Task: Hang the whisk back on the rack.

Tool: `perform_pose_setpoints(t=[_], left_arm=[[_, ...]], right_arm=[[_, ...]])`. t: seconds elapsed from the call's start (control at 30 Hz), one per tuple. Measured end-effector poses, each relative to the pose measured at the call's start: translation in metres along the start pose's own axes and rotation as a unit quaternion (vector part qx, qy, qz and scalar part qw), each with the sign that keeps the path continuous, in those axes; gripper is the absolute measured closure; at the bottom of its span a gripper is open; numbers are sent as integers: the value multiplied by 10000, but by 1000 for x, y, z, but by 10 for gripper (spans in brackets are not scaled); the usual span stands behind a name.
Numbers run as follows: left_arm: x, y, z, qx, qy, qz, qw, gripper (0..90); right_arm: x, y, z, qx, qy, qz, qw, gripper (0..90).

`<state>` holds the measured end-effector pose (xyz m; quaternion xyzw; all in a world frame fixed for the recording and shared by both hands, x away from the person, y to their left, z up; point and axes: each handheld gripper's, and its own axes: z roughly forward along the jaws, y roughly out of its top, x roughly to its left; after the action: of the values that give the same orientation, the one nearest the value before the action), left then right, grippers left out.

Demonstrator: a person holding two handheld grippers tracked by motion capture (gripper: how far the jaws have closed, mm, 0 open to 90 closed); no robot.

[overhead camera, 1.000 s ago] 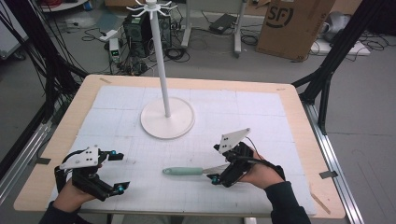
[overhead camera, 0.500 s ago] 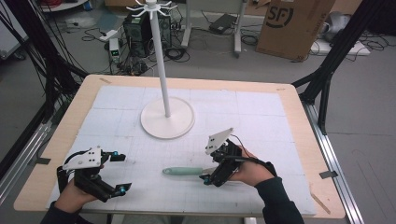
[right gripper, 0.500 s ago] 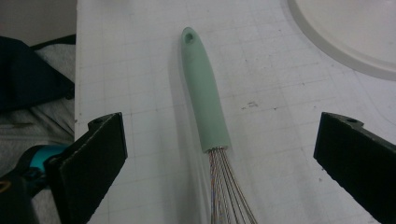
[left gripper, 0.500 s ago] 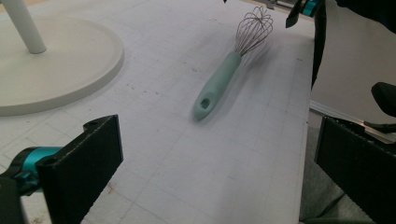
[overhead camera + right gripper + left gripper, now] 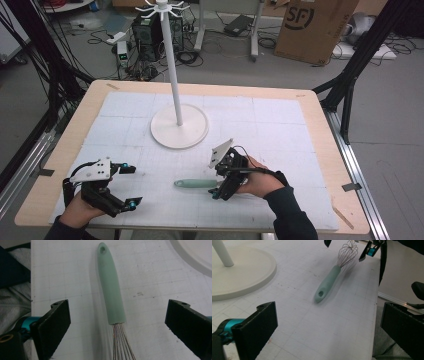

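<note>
— What has changed around the right gripper point(image 5: 218, 190)?

— Against the earlier high views, it is seen shifted leftward across the white mat point(image 5: 280, 125) and lowered, so that it now sits over the wire end of the whisk point(image 5: 196, 184). Its jaws have just been closing a little, yet they are still held wide apart; in the right gripper view the whisk point(image 5: 111, 295) is framed between them, and no pad is pressed on it.

— What is meant by that for the work?

— An approach to a pick-up is judged to be under way, with the grasp itself not yet made.

— Where is the whisk placed relative to the tool?

— It is laid flat on the mat near the front edge, its mint handle pointed away from the right gripper and its wires tucked under it. The junction of handle and wires is centred in the gap, clear of both jaws.

— And the other tool?

— The left gripper point(image 5: 131, 186) is kept well apart, near the front left of the mat, jaws spread and nothing between them. The white stand point(image 5: 179, 125) is left untouched behind.
</note>
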<state>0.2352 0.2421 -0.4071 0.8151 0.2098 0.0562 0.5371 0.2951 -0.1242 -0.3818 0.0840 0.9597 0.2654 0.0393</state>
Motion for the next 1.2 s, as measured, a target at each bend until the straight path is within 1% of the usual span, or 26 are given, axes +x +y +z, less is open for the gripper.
perform_pose_setpoints(t=[0.13,0.17,0.2,0.27,0.4,0.63,0.67,0.73,0.83,0.9,0.93,0.97,1.03,1.07,1.1,1.2], left_arm=[[0,0,0,-15,-8,0,10000,17],[0,0,0,-3,-20,7,10000,17],[0,0,0,9,-21,21,10000,17],[0,0,0,6,-18,17,10000,17],[0,0,0,-6,-24,20,10000,17],[0,0,0,-10,-18,20,10000,17],[0,0,0,-23,-20,6,10000,17],[0,0,0,-12,-40,25,10000,17],[0,0,0,-11,-33,40,10000,17],[0,0,0,-7,-39,47,10000,16],[0,0,0,-9,-36,41,10000,17],[0,0,0,-8,-29,40,10000,17],[0,0,0,-7,-30,33,10000,17],[1,-1,0,-5,-27,36,10000,17],[1,-1,0,-11,-27,33,10000,17],[1,-1,0,-9,-31,28,10000,17]], right_arm=[[0,2,7,156,76,-37,9998,69],[0,3,9,179,127,-72,9997,83],[-1,3,10,167,140,-115,9997,93],[0,4,12,183,181,-81,9996,94],[-3,4,14,169,274,-94,9994,110],[-4,6,20,154,258,-231,9993,138],[-5,6,20,168,247,-291,9991,142],[-3,7,22,151,272,-280,9991,158],[-3,8,26,225,245,-364,9988,180],[-3,8,29,242,271,-420,9985,212],[-2,9,30,238,267,-403,9985,230],[-3,9,30,243,235,-479,9983,246],[-3,10,30,203,256,-517,9981,280],[-3,10,31,221,265,-494,9982,290],[-3,10,32,199,247,-533,9981,298],[-3,10,34,266,254,-560,9978,320]])
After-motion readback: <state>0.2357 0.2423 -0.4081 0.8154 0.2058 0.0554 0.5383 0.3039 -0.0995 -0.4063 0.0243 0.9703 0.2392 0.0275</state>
